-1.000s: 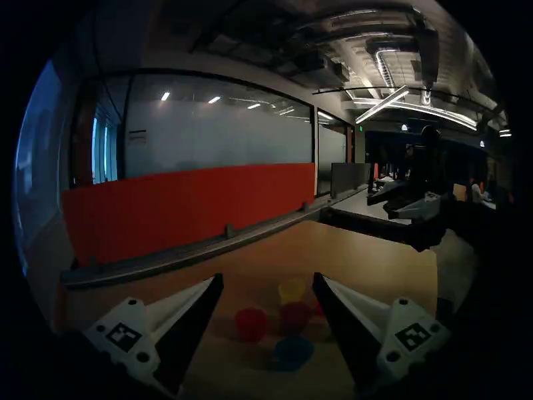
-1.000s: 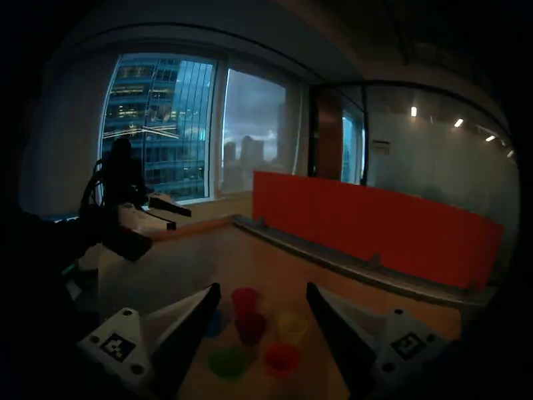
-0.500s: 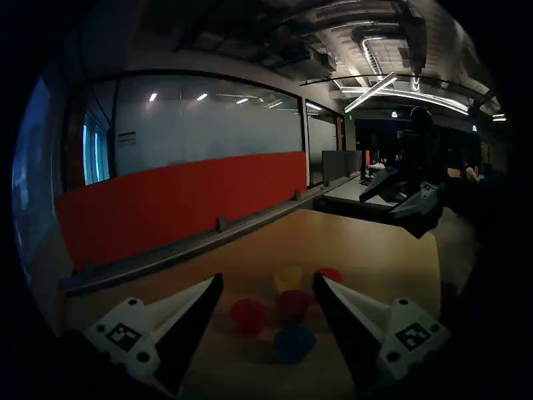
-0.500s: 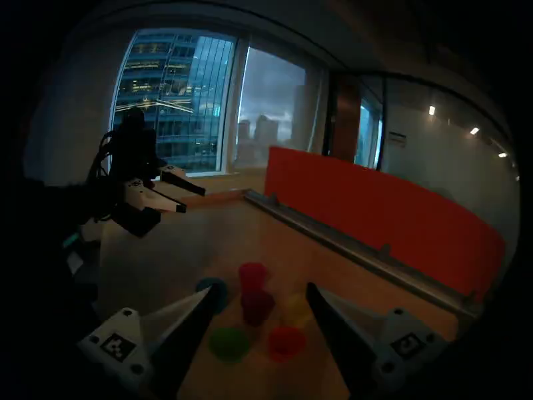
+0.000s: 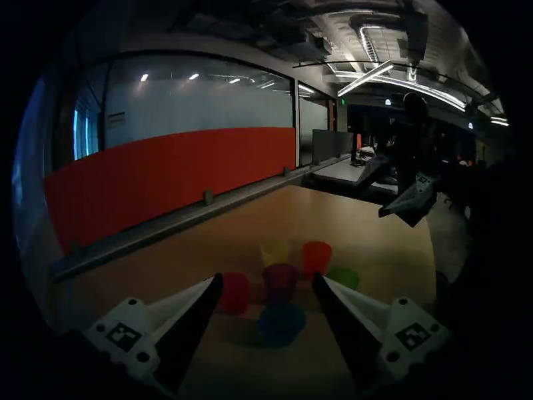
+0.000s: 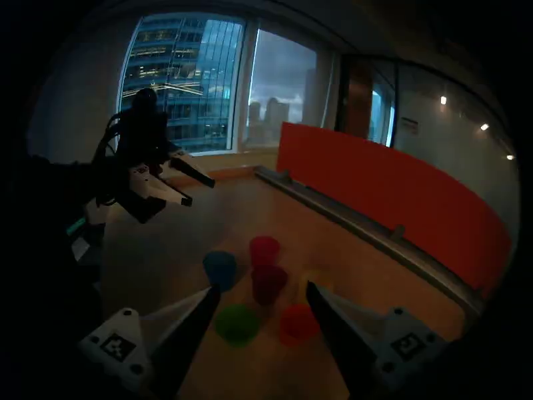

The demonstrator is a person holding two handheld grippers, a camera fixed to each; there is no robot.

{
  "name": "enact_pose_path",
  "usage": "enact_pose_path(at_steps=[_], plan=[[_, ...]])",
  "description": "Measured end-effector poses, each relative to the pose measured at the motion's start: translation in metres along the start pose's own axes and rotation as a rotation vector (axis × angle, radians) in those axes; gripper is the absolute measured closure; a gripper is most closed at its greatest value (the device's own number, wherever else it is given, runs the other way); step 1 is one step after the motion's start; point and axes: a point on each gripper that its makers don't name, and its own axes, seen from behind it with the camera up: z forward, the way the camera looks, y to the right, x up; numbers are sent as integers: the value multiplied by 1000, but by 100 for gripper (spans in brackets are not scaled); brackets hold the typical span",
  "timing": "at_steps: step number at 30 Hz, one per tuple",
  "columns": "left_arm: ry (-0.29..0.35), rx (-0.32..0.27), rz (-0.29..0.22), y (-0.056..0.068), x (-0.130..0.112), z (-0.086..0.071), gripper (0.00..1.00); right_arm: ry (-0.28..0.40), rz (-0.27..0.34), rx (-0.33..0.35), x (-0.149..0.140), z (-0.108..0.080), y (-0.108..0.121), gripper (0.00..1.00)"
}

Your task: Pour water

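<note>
Over the last second you have tipped both tongs down and brought them in. The cups sit higher in both views, and the green cup (image 5: 343, 277) has come into the left gripper view just past the right finger. I read this as the approach, with no cup chosen yet.

Your left tongs (image 5: 266, 279) are released and empty. The maroon cup (image 5: 281, 281) stands between their tips, the blue cup (image 5: 282, 323) is nearer you, and the red cup (image 5: 233, 293) is at the left finger's tip. The yellow cup (image 5: 274, 252) and orange cup (image 5: 316, 259) stand beyond. Your right tongs (image 6: 262, 288) are likewise spread and hold nothing, with the same cluster on the worktop (image 6: 200, 233) around their tips.

The left gripper view gives you the yellow cup in the clear, while in the right gripper view it is half hidden by the right finger. The right gripper view also shows the left tongs held aloft, well off to its left, fingers apart. I cannot tell which cup, if any, holds water.
</note>
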Motion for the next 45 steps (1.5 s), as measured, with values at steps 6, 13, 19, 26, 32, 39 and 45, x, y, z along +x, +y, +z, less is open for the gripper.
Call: enact_pose_path(at_steps=[6, 13, 19, 26, 32, 39, 45], plan=[[-39, -7, 3, 2, -19, 6, 0, -37, -6, 7, -21, 11, -4, 0], [-90, -15, 8, 3, -43, 11, 0, -86, -18, 21, -48, 23, -9, 0], [-125, -36, 12, 9, -60, 16, 0, -121, -29, 36, -69, 32, -15, 0], [-194, -79, 22, 20, -88, 22, 0, -155, -25, 49, -90, 41, -19, 1], [-248, -81, 62, 19, -108, 28, 0, -169, -18, 68, -98, 48, -25, 1], [-286, -96, 74, 22, -126, 37, 0, -199, -34, 72, -114, 55, -27, 2], [-312, -106, 85, 23, -138, 46, 0, -219, -48, 73, -126, 59, -28, 2]])
